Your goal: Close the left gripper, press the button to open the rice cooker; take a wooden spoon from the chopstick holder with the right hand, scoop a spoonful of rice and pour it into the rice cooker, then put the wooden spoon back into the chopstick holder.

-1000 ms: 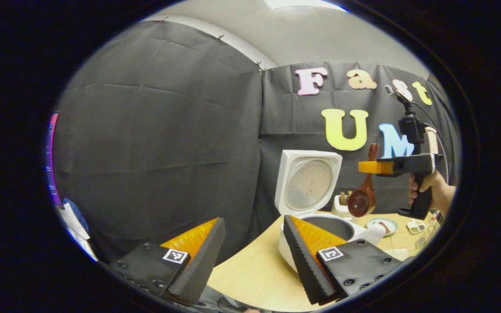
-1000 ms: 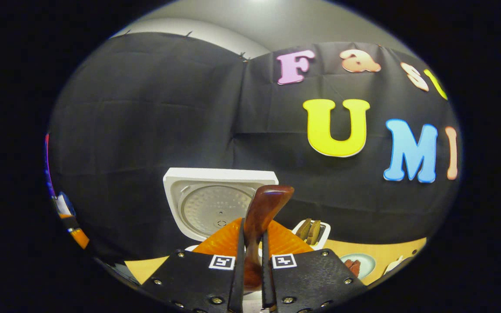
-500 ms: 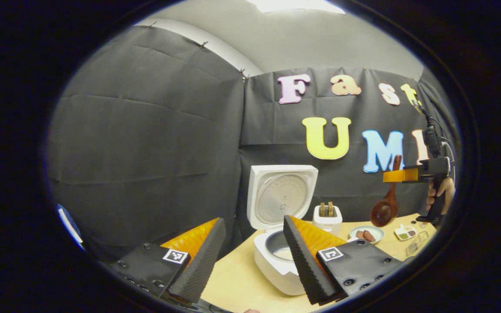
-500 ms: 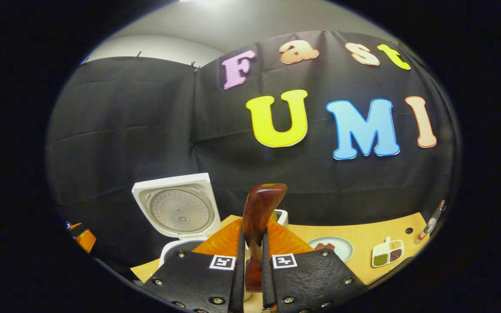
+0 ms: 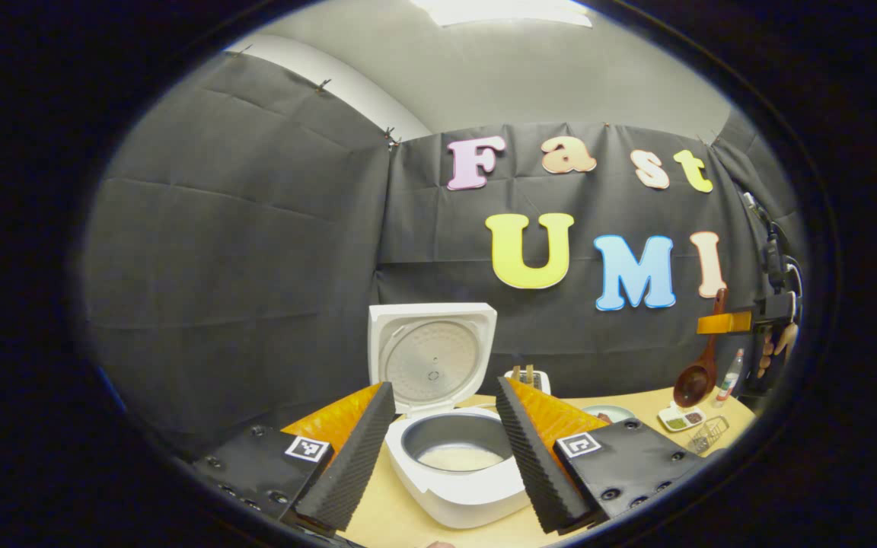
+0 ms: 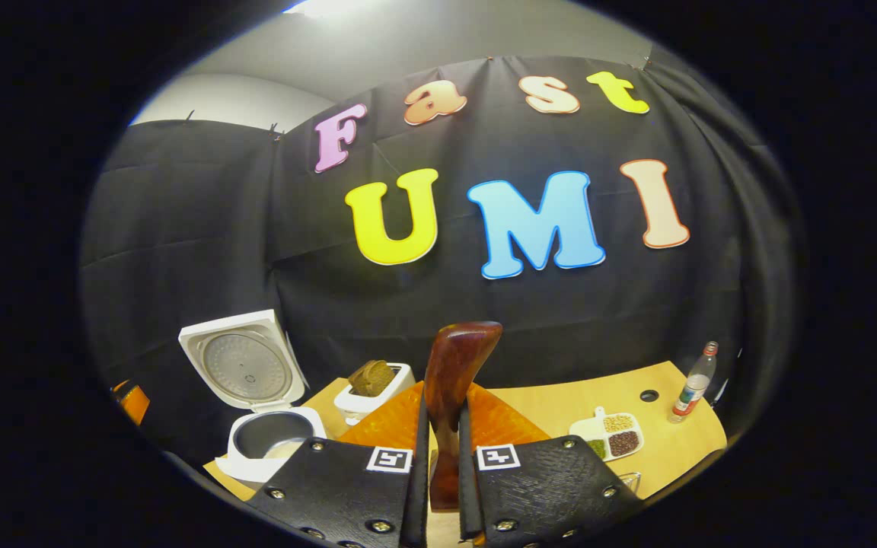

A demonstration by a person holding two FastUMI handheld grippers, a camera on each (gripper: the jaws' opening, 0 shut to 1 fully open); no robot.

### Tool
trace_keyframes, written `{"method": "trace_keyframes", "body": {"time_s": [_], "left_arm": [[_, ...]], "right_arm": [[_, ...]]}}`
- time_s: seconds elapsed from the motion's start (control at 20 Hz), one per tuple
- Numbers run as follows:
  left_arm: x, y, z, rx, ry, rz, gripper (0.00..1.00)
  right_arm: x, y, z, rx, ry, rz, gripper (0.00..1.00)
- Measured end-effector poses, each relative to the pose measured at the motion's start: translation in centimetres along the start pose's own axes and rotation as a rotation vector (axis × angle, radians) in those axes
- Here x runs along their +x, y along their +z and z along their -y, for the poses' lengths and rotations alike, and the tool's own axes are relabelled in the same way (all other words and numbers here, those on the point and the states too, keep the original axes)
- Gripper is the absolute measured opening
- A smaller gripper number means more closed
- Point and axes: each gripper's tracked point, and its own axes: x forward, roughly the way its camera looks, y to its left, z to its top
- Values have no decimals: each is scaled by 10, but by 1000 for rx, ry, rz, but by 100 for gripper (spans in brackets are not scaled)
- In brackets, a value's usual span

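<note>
wooden table (image 6: 598,403) backed by black cloth wall (image 5: 256,243).

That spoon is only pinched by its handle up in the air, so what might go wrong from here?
1. The right gripper clamps the spoon on its narrow handle, bowl hanging low; it may swivel or slip during scooping or returning.
2. The holder already has utensils inside, so the spoon could snag going back.
3. The cooker stands open, lid upright; a careless swing might hit the lid or scatter rice onto the table.
</note>
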Motion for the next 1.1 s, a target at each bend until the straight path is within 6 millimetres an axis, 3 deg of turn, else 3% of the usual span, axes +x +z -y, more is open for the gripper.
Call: {"method": "trace_keyframes", "body": {"time_s": [0.35,0.6,0.85,1.1], "left_arm": [[2,2,47,15,-49,-10,92],[3,2,69,11,-65,-22,92],[2,0,77,11,-58,-33,96],[-3,8,75,47,-31,-28,96]], "right_arm": [[-24,-18,95,42,-145,-8,17],[-39,-41,146,57,-227,-26,17],[-38,-68,184,46,-291,-54,17],[-27,-116,204,86,-310,-132,17]]}}
